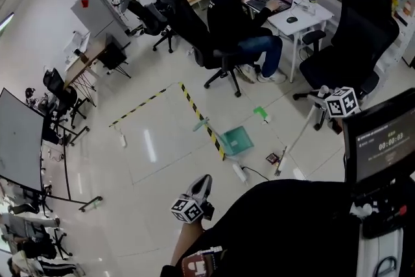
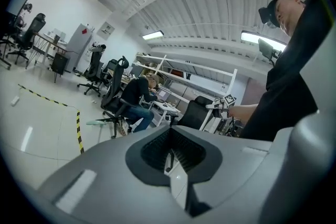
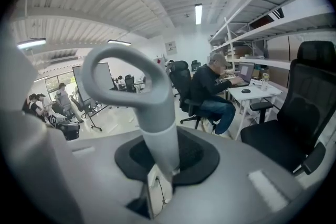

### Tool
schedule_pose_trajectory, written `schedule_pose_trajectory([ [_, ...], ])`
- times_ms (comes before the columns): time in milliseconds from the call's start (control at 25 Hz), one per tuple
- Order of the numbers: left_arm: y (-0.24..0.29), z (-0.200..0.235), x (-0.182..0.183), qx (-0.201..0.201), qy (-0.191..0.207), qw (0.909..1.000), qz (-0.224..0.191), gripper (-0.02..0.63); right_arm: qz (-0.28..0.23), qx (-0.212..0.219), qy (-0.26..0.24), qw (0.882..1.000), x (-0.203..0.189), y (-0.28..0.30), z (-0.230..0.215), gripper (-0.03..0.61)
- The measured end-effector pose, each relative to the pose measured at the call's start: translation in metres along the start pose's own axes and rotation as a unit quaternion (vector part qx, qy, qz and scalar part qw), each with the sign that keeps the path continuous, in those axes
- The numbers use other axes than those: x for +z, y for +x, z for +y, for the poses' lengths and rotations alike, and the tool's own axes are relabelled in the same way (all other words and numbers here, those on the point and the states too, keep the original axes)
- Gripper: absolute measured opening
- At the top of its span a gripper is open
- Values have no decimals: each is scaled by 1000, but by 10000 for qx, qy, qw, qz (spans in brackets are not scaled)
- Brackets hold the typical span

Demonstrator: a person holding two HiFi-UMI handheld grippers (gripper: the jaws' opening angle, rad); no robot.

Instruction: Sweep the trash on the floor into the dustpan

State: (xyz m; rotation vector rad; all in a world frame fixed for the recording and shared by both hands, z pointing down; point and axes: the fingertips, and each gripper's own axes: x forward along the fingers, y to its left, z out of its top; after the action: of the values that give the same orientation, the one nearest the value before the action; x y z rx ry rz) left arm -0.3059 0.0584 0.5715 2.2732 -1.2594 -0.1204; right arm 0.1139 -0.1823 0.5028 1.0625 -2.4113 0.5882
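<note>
A green dustpan (image 1: 237,139) lies on the pale floor beside the striped tape, its long handle (image 1: 200,124) reaching up and left. A small dark red wrapper (image 1: 272,157) lies just right of it, and a green scrap (image 1: 260,113) lies farther back. My right gripper (image 1: 338,102) is shut on the grey looped top of the broom (image 3: 134,92); the white stick (image 1: 299,134) slants down to the brush end (image 1: 279,170) beside the wrapper. My left gripper (image 1: 196,199) hangs low near my body, shut with nothing in it (image 2: 170,157).
Yellow-black tape (image 1: 200,117) crosses the floor by the dustpan. A white power strip (image 1: 240,172) with a cable lies just in front of it. A seated person (image 1: 237,23) works at a white desk (image 1: 299,17). A black office chair (image 1: 353,42) stands at the right.
</note>
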Motion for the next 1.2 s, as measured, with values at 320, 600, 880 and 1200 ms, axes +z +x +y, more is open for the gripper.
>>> schedule_pose_trajectory([
  [320,60,44,28,77,-10,9999,81,-5,63,337,-502,9981,35,69,-16,49],
  [600,161,51,30,1059,-414,9933,-203,-5,205,1659,-1242,9781,78,151,-75,49],
  [880,240,30,32,1344,-675,9886,-95,-5,616,2456,-2135,9436,104,214,-121,49],
  [1200,209,102,26,1065,-691,9919,66,-5,1807,2215,-3472,8932,72,287,-114,46],
])
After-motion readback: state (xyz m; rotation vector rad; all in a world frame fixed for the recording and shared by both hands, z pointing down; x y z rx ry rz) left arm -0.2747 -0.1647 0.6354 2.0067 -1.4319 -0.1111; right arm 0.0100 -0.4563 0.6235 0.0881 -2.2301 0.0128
